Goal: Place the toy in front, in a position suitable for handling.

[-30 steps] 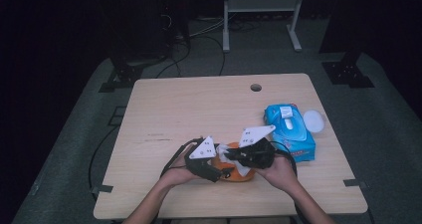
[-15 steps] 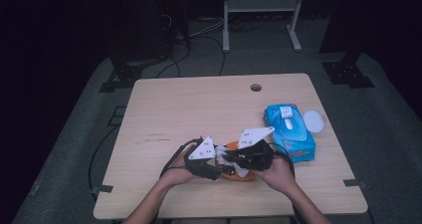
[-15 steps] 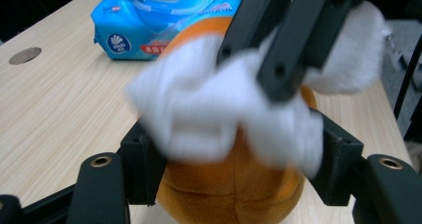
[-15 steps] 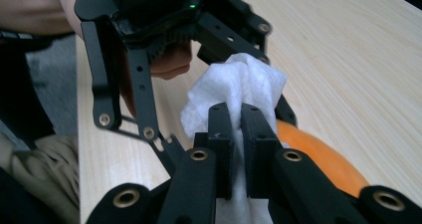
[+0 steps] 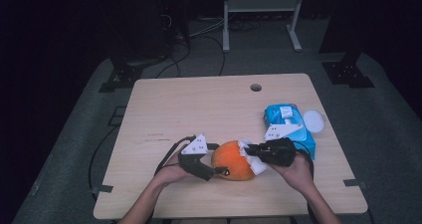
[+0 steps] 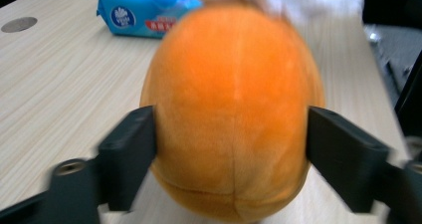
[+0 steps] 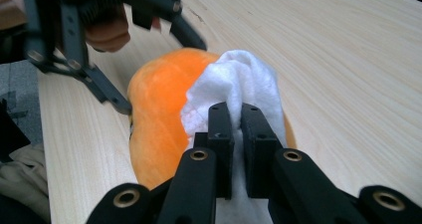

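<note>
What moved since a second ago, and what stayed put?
Not much moved. The right gripper slid its white wipe a little along the orange plush ball. The left gripper still clamps the ball between its fingers. The blue wipes pack stayed put.

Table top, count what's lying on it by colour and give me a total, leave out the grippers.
Orange: 1, the round orange plush toy
White: 2, the crumpled white wipe and the round white lid
Blue: 1, the blue plastic pack of wipes
Total: 4
</note>
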